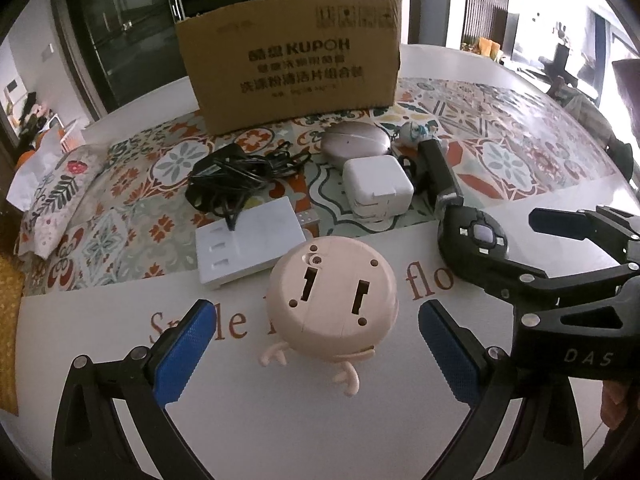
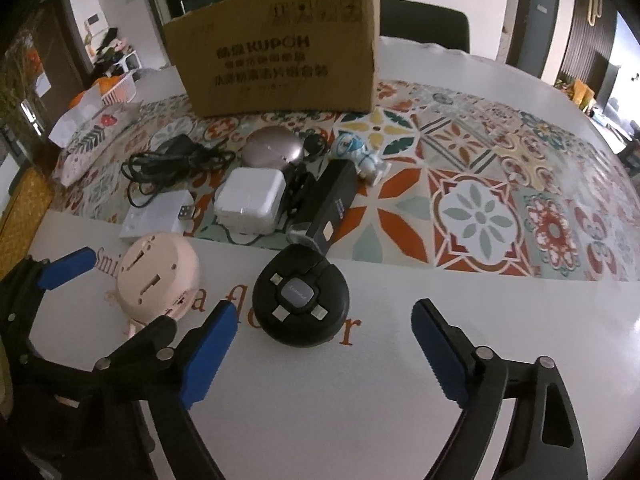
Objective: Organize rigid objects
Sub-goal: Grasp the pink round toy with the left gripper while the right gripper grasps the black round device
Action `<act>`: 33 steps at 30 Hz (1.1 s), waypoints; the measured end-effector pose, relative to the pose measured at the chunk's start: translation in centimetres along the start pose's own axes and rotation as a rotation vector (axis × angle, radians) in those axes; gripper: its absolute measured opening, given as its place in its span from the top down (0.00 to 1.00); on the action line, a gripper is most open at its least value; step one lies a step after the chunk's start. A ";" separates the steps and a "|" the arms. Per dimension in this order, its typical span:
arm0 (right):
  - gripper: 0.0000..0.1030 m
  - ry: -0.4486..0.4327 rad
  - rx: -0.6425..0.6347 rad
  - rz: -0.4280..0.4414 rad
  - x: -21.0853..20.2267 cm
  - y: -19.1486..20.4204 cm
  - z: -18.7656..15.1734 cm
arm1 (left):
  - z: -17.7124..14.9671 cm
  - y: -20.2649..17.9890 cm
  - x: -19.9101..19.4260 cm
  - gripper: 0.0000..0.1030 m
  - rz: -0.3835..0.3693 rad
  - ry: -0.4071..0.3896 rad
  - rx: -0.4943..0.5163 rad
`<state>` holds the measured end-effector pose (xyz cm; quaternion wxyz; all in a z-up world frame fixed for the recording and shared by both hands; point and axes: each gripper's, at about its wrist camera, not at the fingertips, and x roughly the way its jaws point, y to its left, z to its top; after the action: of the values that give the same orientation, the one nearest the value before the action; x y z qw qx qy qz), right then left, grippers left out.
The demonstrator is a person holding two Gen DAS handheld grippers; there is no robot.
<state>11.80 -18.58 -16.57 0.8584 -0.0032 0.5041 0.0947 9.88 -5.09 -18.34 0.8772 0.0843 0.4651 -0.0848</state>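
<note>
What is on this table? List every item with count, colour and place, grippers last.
cardboard box: 1, brown, back of table, upright
tangled cable with adapter: 1, black, on patterned cloth, left
flat white device: 1, white, at cloth's front edge
white charger block: 1, white, centre of cloth
oval case: 1, pinkish grey, behind the charger block
small figurine: 1, white and blue, right of the oval case
black bar-shaped device: 1, black, right of the charger block
round pink toy: 1, pink, on white mat, before left gripper
round black device: 1, black, on white mat
left gripper: 1, black with blue pads, open
right gripper: 1, black with blue pads, open
</note>
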 end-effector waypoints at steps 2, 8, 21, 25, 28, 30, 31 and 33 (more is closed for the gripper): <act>0.18 -0.002 -0.013 -0.001 0.4 0.0 0.1 | 0.0 -0.1 0.4 0.00 0.002 -0.001 0.005; 0.27 0.009 -0.035 0.018 1.4 0.2 0.3 | 0.1 -0.2 1.8 0.01 0.006 0.006 0.014; 0.45 0.016 -0.072 0.040 2.4 1.1 0.4 | 0.0 -0.6 2.9 0.16 -0.024 0.008 0.035; 0.45 0.017 -0.058 0.045 2.4 1.0 0.4 | 0.0 -0.6 2.7 0.28 -0.050 0.006 0.042; 0.45 0.022 -0.050 0.042 2.3 0.9 0.3 | -0.1 -0.5 2.7 0.28 -0.053 0.005 0.044; 0.45 0.023 -0.046 0.039 2.2 0.9 0.2 | -0.1 -0.4 2.6 0.28 -0.058 0.011 0.044; 0.45 0.024 -0.042 0.037 2.2 1.0 0.2 | -0.2 -0.4 2.6 0.28 -0.060 0.013 0.043; 0.45 0.024 -0.041 0.035 2.0 1.2 0.0 | -0.4 -0.1 2.4 0.28 -0.062 0.017 0.035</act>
<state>12.55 -17.10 -18.20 0.8503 -0.0131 0.5123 0.1202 10.86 -5.29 -20.52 0.8685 0.0858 0.4733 -0.1194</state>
